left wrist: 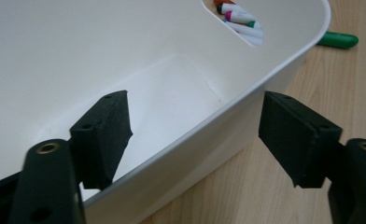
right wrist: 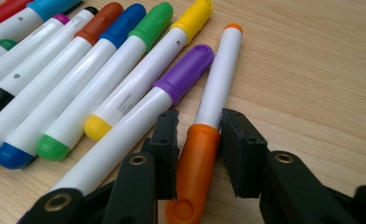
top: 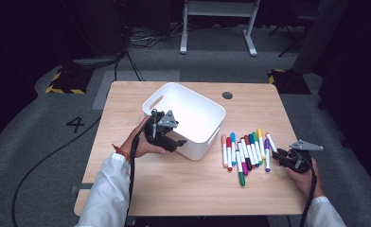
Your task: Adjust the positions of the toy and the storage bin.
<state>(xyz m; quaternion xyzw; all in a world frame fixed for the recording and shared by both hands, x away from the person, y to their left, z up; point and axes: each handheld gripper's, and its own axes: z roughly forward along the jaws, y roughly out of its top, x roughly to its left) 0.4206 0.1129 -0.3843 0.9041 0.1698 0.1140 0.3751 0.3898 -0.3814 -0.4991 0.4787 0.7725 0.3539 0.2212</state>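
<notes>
A white plastic bin stands at the middle of the wooden table. My left gripper is at its near left wall. In the left gripper view the left gripper straddles the rim of the bin, one jaw inside and one outside, with gaps to the wall. A row of several coloured markers lies right of the bin. My right gripper sits at the row's right end. In the right gripper view the right gripper is shut on the orange marker, beside a purple marker.
A green-capped marker lies a little nearer than the row. A dark round hole sits near the table's far edge. Bare wood spreads in front of the bin. Cables and a white frame stand on the floor beyond.
</notes>
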